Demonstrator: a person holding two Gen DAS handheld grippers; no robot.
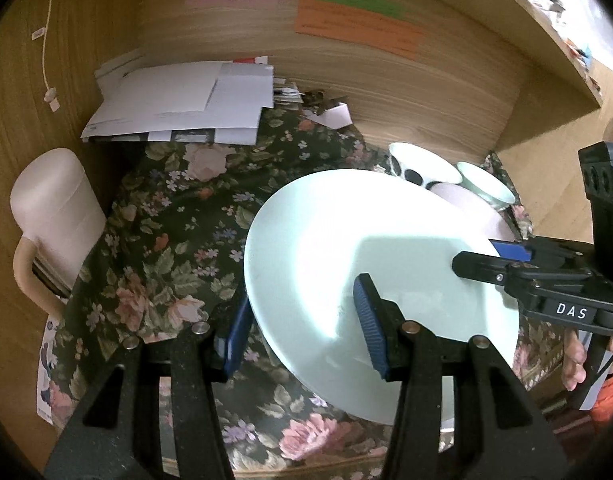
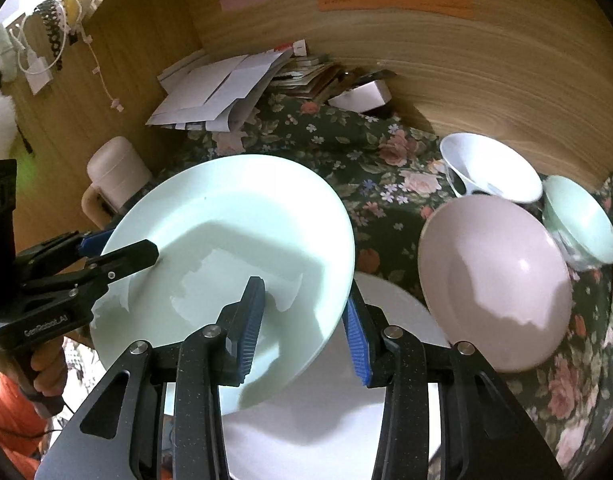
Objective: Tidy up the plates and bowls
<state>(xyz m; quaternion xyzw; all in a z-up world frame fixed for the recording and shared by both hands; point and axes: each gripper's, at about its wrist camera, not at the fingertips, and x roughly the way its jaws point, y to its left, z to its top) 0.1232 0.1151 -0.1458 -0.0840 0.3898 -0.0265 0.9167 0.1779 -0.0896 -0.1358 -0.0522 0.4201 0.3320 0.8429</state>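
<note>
A large pale green plate [image 1: 346, 220] [image 2: 226, 208] hangs tilted above the floral tablecloth, carried by both grippers. My left gripper [image 1: 302, 308] clamps its near left rim, one blue pad under the plate and one on top. It shows in the right wrist view as the left gripper [image 2: 122, 246] at the plate's left edge. My right gripper [image 2: 304, 300] pinches the plate's right rim between its blue pads and appears in the left wrist view as the right gripper [image 1: 478, 254]. A white plate [image 2: 394, 308] lies on the table under the lifted plate.
A pink bowl [image 2: 494, 280], a white bowl with black spots [image 2: 490, 168] and a pale green bowl [image 2: 582, 220] stand at the right by the wooden wall. A cream jug [image 1: 54, 216] stands at the left. Papers [image 1: 178, 104] are piled at the back.
</note>
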